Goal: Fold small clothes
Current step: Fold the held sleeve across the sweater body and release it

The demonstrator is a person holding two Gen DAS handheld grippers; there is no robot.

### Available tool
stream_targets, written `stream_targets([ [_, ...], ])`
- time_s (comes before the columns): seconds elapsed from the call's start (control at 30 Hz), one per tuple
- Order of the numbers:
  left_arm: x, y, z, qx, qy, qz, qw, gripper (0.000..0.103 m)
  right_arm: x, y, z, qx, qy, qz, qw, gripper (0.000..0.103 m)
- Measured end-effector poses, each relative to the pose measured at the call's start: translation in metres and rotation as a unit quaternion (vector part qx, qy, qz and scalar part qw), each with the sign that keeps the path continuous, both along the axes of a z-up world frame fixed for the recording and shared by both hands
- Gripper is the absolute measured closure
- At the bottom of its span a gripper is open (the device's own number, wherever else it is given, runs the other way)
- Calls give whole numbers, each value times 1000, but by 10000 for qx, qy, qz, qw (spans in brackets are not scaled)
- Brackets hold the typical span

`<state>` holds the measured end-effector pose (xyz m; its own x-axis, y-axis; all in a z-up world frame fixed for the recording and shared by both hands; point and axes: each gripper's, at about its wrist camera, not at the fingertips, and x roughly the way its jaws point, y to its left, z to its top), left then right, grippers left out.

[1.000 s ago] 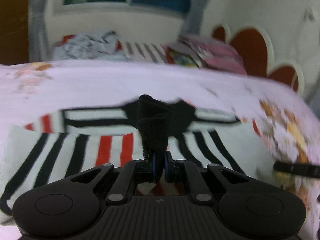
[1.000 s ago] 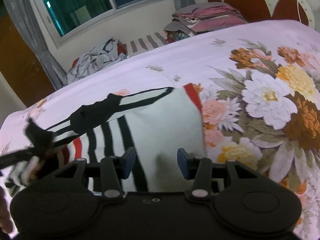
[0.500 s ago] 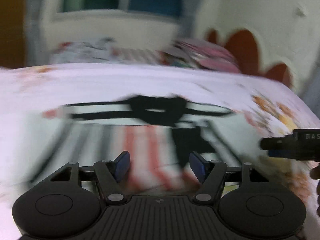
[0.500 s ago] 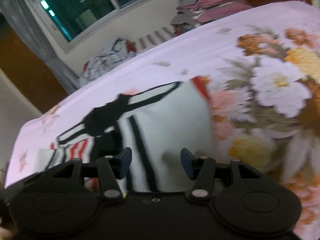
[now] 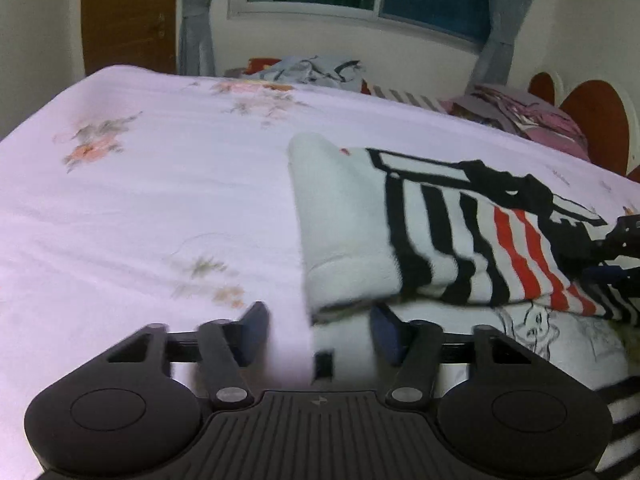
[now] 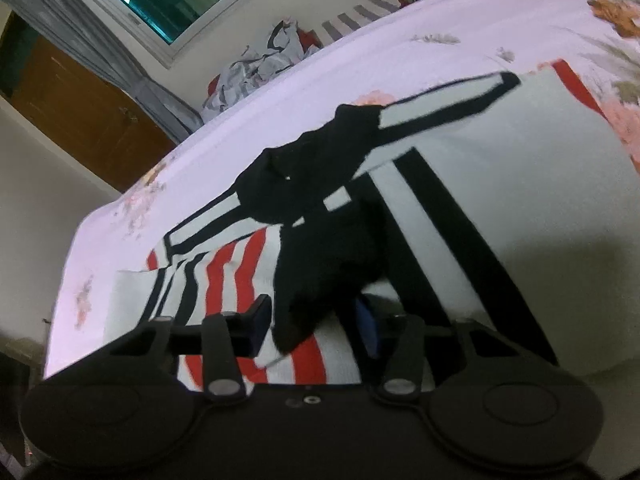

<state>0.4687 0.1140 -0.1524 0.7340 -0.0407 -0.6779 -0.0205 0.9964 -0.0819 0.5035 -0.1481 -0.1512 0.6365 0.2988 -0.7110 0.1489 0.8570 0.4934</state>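
Note:
A small white garment with black and red stripes (image 5: 452, 236) lies folded on the pink floral bedsheet (image 5: 160, 200); it fills the right wrist view (image 6: 500, 184). Its black collar or cuff piece (image 6: 328, 240) lies across the middle. My left gripper (image 5: 316, 330) is open, low at the garment's near left edge, with the folded white edge between the fingers. My right gripper (image 6: 314, 330) is open over the red stripes, with the tip of the black piece between its fingers. The right gripper also shows at the right edge of the left wrist view (image 5: 616, 256).
A heap of unfolded clothes (image 5: 312, 72) lies beyond the far edge of the bed under the window. A pile of folded pink cloth (image 5: 524, 120) sits by the red-and-white headboard (image 5: 592, 120). A brown door (image 5: 128, 16) stands at the back left.
My left gripper let go of the black piece, opened, and swung left to the garment's edge. My right gripper stayed open and moved in over the red stripes and black piece.

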Motion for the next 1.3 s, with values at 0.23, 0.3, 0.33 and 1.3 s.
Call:
stream_targets([
  [0.23,15,-8,-4,291,142,-272,9991,59,-10,6,44,-702,-820,79,9941,96],
  [0.3,20,-4,-6,202,165,-320,9991,63,-27,-4,62,-894,-1094,-22,9900,96],
  [0.33,21,-4,-6,170,189,-361,9990,66,-33,-9,64,-944,-1098,-42,9895,96],
  [1.3,66,-30,-1,-164,317,-1081,9935,76,-18,-4,7,-2012,-147,351,9788,87],
])
